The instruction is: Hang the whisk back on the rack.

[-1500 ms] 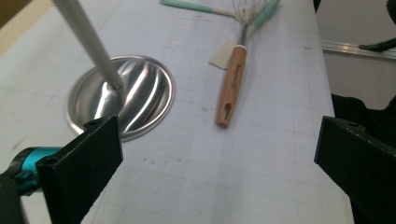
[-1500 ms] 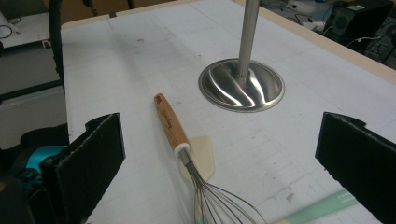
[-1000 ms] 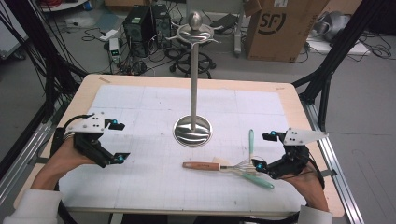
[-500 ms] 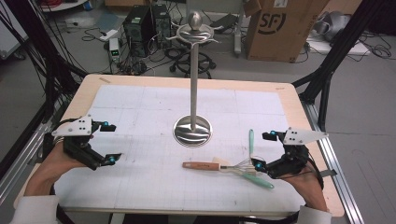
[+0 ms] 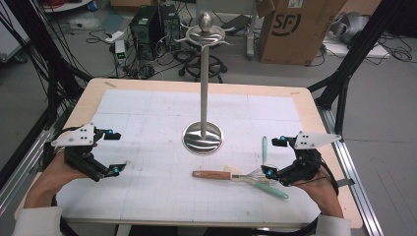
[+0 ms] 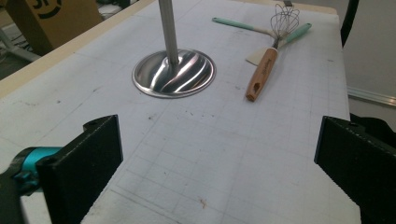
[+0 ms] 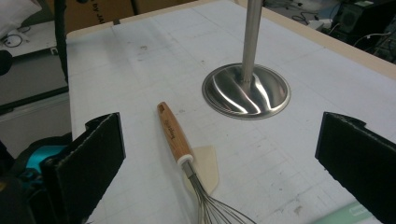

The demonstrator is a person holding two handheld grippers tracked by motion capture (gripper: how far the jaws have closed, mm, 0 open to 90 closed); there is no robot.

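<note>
Two grippers up, both w/ jaws spread wide, nothing held. Left gripper (image 5: 114, 152) sits near the table's (image 5: 88, 98) left edge, well apart from the utensils. Right gripper (image 5: 275, 156) is at the right side, lower jaw tip just beside the whisk (image 5: 231, 176); can't tell if touching.

Whisk lies flat on the gridded mat (image 5: 147, 113), wooden handle pointing left, wire head toward the right gripper. In the right gripper view it sits between the jaws, handle (image 7: 173, 132) pointing away. Mint-handled spatula (image 5: 264, 149) lies under/crossing the whisk's wires, pale blade poking out beside the handle collar.

Steel stand (image 5: 203, 88) upright mid-table, round base (image 6: 173, 73) near the utensils but apart. Cardboard box (image 5: 300, 29) on floor behind.
</note>
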